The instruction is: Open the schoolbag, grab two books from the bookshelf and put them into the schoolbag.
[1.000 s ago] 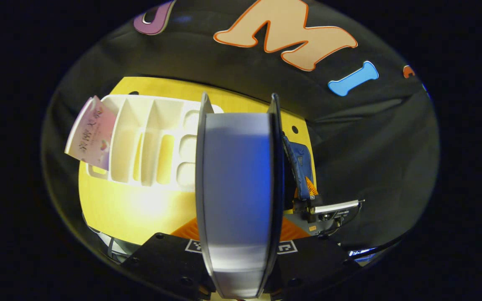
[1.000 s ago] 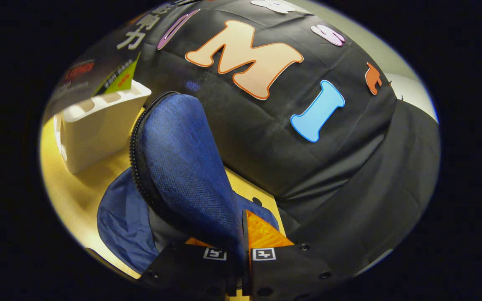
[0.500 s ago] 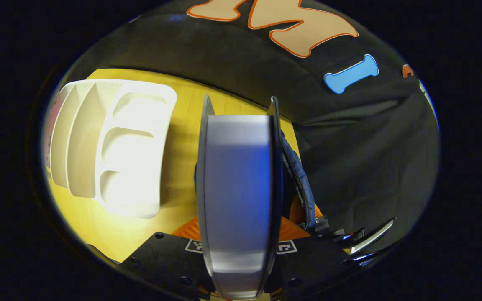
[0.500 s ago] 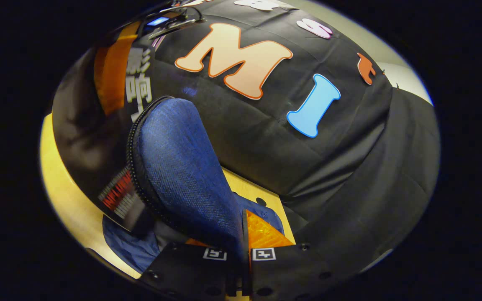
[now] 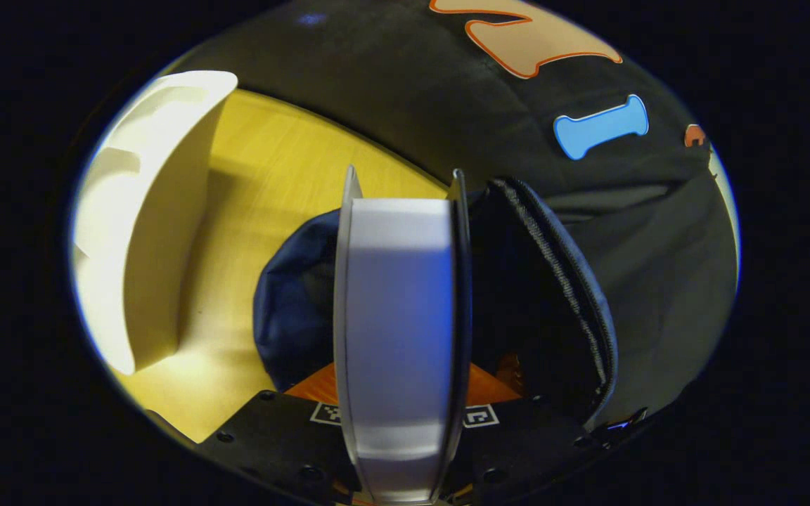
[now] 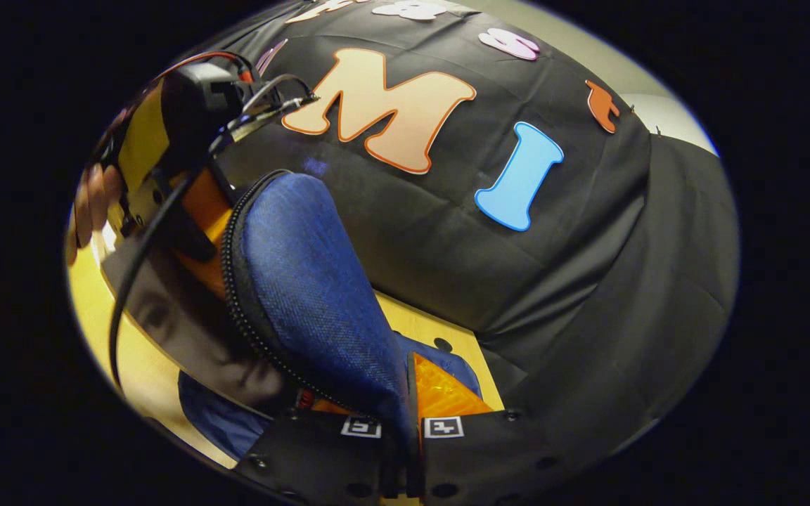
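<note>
Blue schoolbag (image 6: pixel 306 295) gapes, its flap pinched up by the right hand-held gripper (image 6: pixel 408 393). The left hand-held gripper (image 5: pixel 398 393) clamps a book (image 5: pixel 398 316) just above the opening. Judging by this, dropping it in remains.

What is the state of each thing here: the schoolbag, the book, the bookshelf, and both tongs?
schoolbag: open, its zippered flap lifted.
book: held edge-on at the bag's opening, not yet released.
bookshelf: standing on the yellow table, beside the bag.
left tongs: shut on the book.
right tongs: shut on the flap, holding it up.
</note>
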